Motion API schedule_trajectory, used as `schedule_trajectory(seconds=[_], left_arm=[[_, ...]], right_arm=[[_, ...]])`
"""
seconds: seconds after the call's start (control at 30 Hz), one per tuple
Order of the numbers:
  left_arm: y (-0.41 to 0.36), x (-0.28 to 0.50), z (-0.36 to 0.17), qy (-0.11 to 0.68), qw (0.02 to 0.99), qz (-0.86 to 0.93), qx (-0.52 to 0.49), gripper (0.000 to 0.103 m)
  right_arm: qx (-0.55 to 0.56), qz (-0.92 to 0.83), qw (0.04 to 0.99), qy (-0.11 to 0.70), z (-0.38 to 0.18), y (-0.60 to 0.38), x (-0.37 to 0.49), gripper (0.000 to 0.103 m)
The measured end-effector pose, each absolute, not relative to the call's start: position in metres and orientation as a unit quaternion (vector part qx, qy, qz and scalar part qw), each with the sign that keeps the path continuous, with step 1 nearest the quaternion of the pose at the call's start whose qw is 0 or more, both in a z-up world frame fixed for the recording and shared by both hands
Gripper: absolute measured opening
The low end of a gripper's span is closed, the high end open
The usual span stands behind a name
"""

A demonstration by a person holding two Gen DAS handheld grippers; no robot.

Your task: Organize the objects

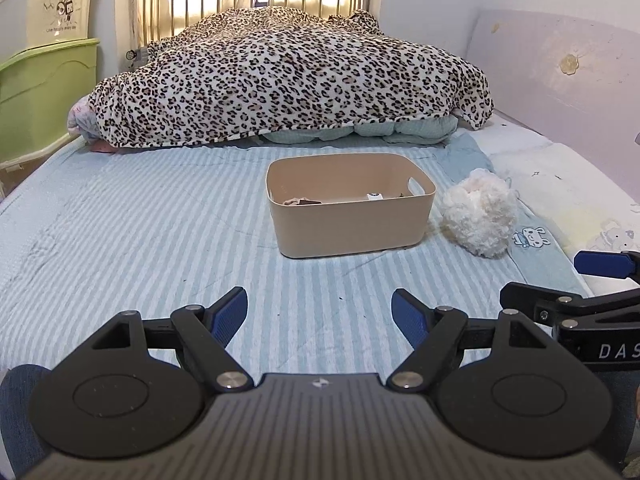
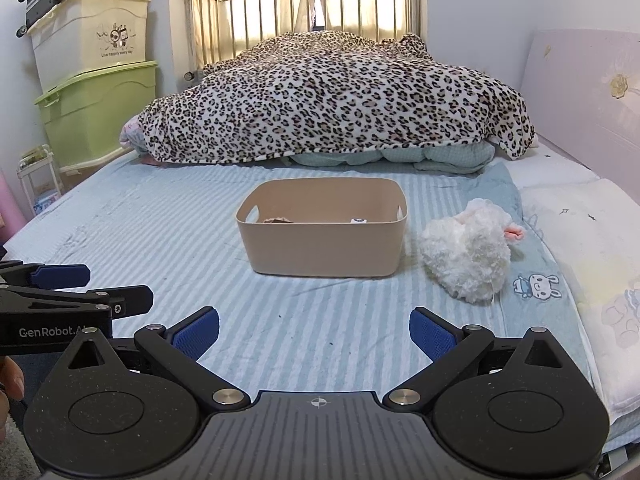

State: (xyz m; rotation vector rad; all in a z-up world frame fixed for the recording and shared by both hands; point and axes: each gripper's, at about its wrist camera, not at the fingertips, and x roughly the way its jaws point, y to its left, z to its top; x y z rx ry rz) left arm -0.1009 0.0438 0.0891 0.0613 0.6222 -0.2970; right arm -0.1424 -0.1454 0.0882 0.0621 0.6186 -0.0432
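I hold the left gripper (image 1: 320, 318) and right gripper (image 2: 314, 334) level, side by side above the bed (image 1: 140, 232), both released and empty. Ahead sits the beige bin (image 1: 350, 220), the white plush toy (image 2: 466, 260) just right of it.

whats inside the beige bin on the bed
Over the near wall of the beige bin only scraps show: something brown and pinkish at the left and a small white item toward the right. The wall hides the floor and the rest of the contents.
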Motion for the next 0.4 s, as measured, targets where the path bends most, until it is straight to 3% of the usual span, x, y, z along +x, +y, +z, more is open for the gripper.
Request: schedule_trajectory(seconds=[0.4], left_arm=[[0.0436, -0.1026, 0.0833, 0.310, 0.939, -0.148, 0.030, 0.081]], right_arm=[[0.038, -0.028, 0.950, 0.309, 0.0873, -0.1479, -0.1440, 0.103]])
